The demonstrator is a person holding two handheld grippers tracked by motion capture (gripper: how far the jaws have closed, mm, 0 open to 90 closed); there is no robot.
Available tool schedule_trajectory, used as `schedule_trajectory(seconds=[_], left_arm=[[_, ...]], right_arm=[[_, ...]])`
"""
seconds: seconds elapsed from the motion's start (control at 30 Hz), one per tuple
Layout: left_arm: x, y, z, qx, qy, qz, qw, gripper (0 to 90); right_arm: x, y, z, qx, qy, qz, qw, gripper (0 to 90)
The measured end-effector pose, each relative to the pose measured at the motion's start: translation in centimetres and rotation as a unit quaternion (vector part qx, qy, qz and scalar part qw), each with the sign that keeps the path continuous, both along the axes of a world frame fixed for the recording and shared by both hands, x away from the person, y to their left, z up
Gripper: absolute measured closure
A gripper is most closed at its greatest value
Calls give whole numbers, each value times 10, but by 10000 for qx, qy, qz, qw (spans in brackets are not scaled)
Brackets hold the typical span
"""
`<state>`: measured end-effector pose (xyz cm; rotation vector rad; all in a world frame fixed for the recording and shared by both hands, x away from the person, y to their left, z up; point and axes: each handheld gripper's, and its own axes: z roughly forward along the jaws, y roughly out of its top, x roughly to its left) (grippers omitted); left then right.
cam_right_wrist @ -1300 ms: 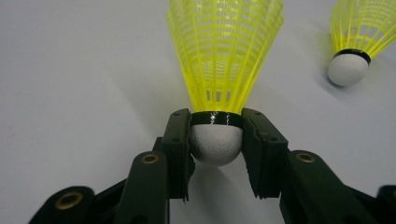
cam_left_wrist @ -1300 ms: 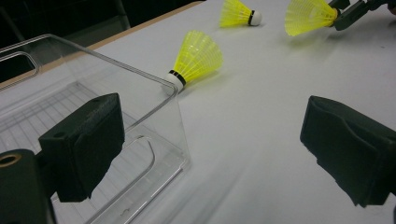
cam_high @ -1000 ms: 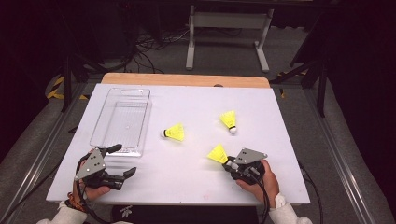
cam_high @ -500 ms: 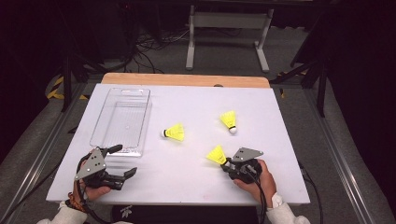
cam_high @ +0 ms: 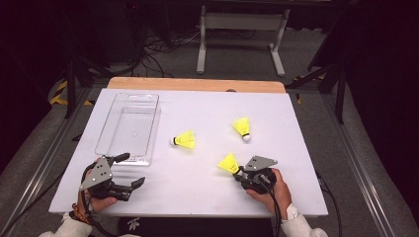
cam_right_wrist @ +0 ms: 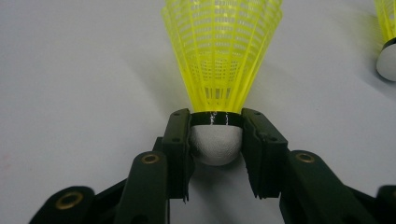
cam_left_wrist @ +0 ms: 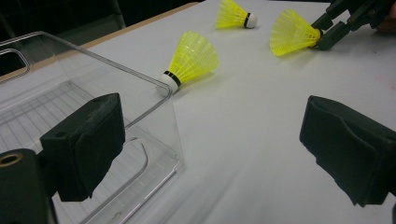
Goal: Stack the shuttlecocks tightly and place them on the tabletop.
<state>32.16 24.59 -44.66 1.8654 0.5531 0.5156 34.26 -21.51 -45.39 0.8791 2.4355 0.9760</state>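
Note:
Three yellow shuttlecocks with white cork heads lie on the white table. My right gripper rests at the front right, shut on the cork of the nearest shuttlecock, whose skirt points away from the hand. A second shuttlecock lies on its side mid-table beside the tray. The third shuttlecock lies farther back on the right. My left gripper sits at the front left, open wide and holding nothing, its left jaw by the tray's near corner.
A clear plastic tray stands empty at the left of the table, its long side running away from me. A wooden strip edges the table's far side. Dark floor, cables and a metal stand lie beyond.

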Motion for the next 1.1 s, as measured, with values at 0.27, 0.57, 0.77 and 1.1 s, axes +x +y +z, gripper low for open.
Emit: schedule_trajectory(seconds=[0.27,0.57,0.77,1.1], left_arm=[[1,1,0,-5,-1,10,10000,77],[0,1,0,-6,16,-9,10000,77],[0,0,0,18,30,-26,10000,76],[1,0,0,32,31,-45,10000,77]], right_arm=[[6,13,5,66,-130,-82,9999,653],[8,25,1,76,-3,-117,9999,651],[8,26,-1,47,137,-154,9998,609],[16,20,27,268,-44,281,9992,312]])
